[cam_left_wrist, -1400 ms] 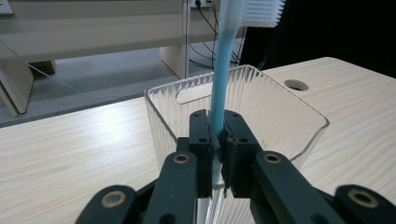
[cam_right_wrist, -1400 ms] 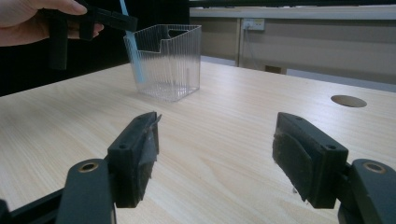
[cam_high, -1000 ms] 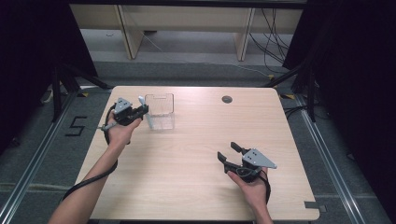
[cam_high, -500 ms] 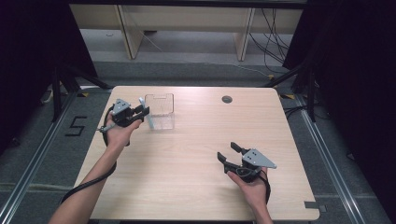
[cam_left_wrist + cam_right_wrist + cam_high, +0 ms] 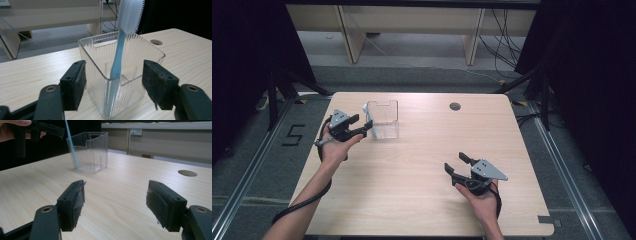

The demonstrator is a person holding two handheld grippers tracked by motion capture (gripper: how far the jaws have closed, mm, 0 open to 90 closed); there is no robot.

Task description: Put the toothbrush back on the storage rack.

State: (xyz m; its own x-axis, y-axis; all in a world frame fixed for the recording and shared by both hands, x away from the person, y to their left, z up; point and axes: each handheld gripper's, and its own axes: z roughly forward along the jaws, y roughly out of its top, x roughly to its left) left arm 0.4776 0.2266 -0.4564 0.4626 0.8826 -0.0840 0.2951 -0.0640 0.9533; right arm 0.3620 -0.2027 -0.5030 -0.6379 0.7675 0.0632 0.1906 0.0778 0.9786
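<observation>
A clear ribbed plastic box (image 5: 384, 120) stands at the table's far left. A toothbrush (image 5: 117, 62) with a light blue handle and white bristle head leans upright in its near corner, head above the rim. My left gripper (image 5: 364, 124) sits just left of the box. Its jaws have just been opening and now stand wide on either side of the box corner (image 5: 110, 100), with the pads (image 5: 75, 85) off it. My right gripper (image 5: 454, 162) rests open low over the front right of the table, with nothing between its fingers. From there the box (image 5: 92, 152) and toothbrush (image 5: 71, 147) lie ahead.
A round cable hole (image 5: 455, 106) is set in the tabletop near the far edge, right of the box. The wooden table (image 5: 412, 175) has rounded corners. Beyond it stand shelf legs and cables on the grey floor.
The left gripper's jaws have opened and let go of the toothbrush, which stays leaning in the box. The right hand has not moved.
</observation>
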